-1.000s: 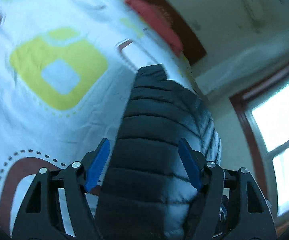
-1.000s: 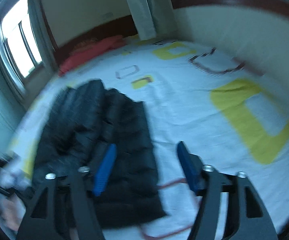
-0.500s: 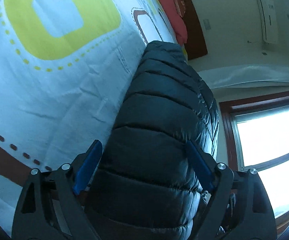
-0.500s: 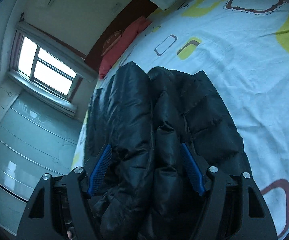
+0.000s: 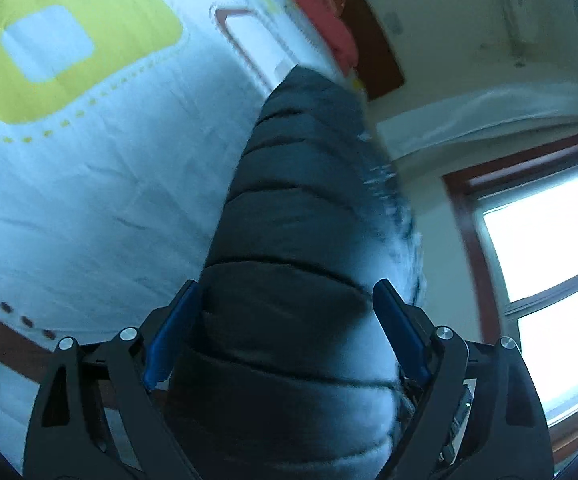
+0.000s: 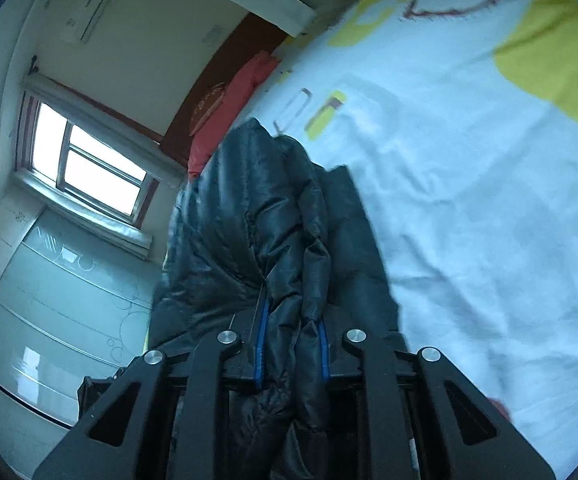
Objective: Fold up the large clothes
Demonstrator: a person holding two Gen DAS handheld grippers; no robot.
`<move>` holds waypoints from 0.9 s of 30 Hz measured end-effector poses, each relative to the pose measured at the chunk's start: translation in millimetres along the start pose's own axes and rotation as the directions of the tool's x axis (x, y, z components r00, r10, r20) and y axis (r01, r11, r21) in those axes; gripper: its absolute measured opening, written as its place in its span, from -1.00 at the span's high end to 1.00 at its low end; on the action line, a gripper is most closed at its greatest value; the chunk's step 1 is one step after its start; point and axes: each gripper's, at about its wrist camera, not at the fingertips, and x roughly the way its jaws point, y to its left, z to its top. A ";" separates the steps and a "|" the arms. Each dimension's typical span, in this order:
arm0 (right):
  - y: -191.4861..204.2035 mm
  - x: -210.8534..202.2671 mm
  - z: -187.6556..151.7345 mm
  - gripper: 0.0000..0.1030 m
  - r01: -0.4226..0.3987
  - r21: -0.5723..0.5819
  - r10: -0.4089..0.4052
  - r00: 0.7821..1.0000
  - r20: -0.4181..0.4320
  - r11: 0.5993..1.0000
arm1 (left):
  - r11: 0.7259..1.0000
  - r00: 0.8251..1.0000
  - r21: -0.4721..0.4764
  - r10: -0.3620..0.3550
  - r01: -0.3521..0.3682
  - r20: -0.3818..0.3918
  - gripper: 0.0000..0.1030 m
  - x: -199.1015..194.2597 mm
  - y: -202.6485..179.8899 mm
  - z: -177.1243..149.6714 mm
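- In the right wrist view, the right gripper (image 6: pixel 291 344) sits at the bottom centre of the frame, its blue-lined jaws drawn close and pinching a bunched fold of the black puffer jacket (image 6: pixel 273 216).
- From that pinch the jacket runs up the middle of the frame in glossy quilted ridges, lying on the bed sheet (image 6: pixel 469 200), with its far end tapering toward the upper centre.
- In the left wrist view, the left gripper (image 5: pixel 285 332) fills the bottom of the frame with its jaws spread wide; one blue pad (image 5: pixel 169 344) is at lower left and the other at lower right.
- The jacket (image 5: pixel 301 280) bulges up between those pads as a thick padded roll. Its sides lie close against both pads, but the pads stand well apart and whether they press it cannot be told.
- The jacket narrows as it climbs to the upper centre of the left wrist frame, its right edge smeared by blur.
- To the left of it the white sheet (image 5: pixel 89 200) spreads out, printed with a yellow rounded square at upper left and a brown band with dark dots at lower left.
- Farther off, a red pillow (image 5: pixel 321 12) lies at the top centre against a dark brown headboard (image 5: pixel 373 52).
- In the right wrist view the same pillow (image 6: pixel 233 112) shows left of centre, beyond the jacket's far end.
- A bright window (image 6: pixel 89 168) stands at the left of that view, with a pale glass-fronted wardrobe (image 6: pixel 49 312) below it at lower left.
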 end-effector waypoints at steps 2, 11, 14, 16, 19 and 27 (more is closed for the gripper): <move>-13.0 1.8 1.7 0.63 -0.036 0.030 0.036 0.999 -0.004 0.999 | 1.000 1.000 0.000 0.019 -0.019 -0.017 -0.69 11.2 5.2 -5.0; -1.4 -14.2 7.8 0.25 -0.027 0.055 0.029 0.999 -0.038 0.998 | 1.000 0.999 0.000 0.000 0.000 -0.043 -0.69 4.6 10.8 -2.7; 8.1 -37.5 3.1 -0.34 -0.030 0.060 0.031 0.999 -0.022 0.998 | 1.000 0.999 0.025 -0.012 0.013 -0.042 -0.69 -13.1 11.4 -7.8; 15.8 -52.0 -4.4 -0.38 -0.044 0.050 0.046 0.998 -0.039 0.998 | 0.998 0.999 0.062 -0.018 0.020 -0.038 -0.70 -27.4 12.2 -13.1; 32.9 -68.0 -24.4 -0.48 -0.033 0.012 0.034 0.996 -0.079 0.999 | 0.995 0.999 0.096 -0.018 0.021 -0.031 -0.70 -46.3 15.2 -25.0; 6.3 -59.5 -57.5 0.19 0.091 -0.052 -0.098 0.982 -0.159 0.994 | 0.991 0.998 0.130 0.027 -0.019 -0.058 -0.66 -35.8 10.6 -46.7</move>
